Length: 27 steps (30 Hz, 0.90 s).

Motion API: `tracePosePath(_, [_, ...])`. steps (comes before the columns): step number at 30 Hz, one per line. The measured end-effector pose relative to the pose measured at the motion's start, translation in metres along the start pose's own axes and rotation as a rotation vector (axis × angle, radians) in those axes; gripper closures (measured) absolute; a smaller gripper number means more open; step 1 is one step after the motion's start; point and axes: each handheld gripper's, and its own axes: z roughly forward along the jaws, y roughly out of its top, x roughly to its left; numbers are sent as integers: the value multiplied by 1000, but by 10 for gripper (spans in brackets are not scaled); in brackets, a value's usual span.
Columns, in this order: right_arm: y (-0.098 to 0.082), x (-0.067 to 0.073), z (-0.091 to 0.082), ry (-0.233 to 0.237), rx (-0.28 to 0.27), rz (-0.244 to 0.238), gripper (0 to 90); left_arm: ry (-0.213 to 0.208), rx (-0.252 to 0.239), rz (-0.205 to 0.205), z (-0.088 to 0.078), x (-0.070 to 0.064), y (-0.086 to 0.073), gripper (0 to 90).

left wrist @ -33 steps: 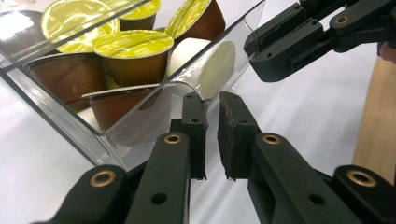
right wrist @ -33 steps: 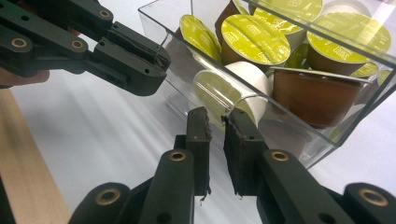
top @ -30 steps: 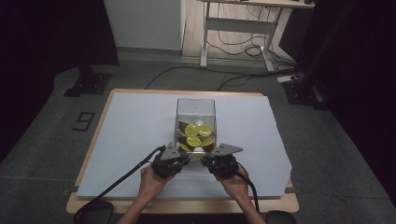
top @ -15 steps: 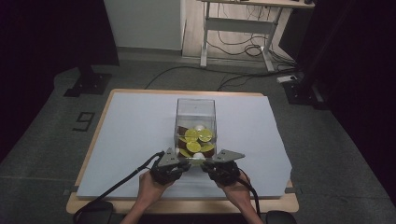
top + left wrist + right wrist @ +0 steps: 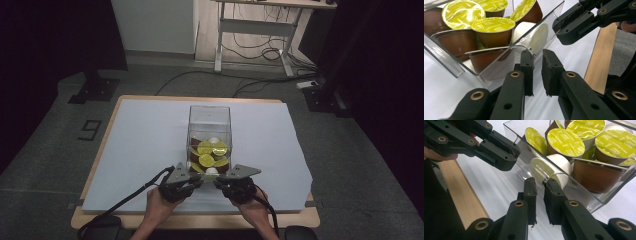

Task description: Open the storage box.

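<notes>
A clear plastic box [image 5: 209,131] stood upright on the white sheet [image 5: 135,145] that covered the wooden table [image 5: 200,220], a little toward the near edge and roughly midway across. It held a heap of coffee pods [image 5: 206,156], most with yellow-green foil lids and brown cups, with one white pod [image 5: 534,35] lying against the front wall. The left gripper [image 5: 194,181] sat just beside the box's near left corner, held in the person's left hand [image 5: 159,206], and the right gripper [image 5: 220,183] sat just beside the near right corner, in the right hand [image 5: 254,209]. In the left gripper view its two black jaws stood nearly together with a narrow gap between them, tips at the box's curved front lip, holding nothing. In the right gripper view the jaws were likewise almost closed, a slim gap showing, their tips close to the same lip; whether they touched it I could not tell.
</notes>
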Motion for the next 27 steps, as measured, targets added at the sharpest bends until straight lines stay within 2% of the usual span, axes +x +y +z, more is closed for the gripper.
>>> tracePosePath(11, [-4, 0, -5, 11, 0, 7, 795, -29, -7, 2, 0, -3, -1, 798])
tracePosePath(18, [-5, -1, -5, 29, 15, -3, 773, -19, 13, 29, -3, -4, -2, 786])
tracePosePath(27, [-5, -4, -11, 33, 12, 2, 749, -32, 25, 34, -9, -3, -4, 764])
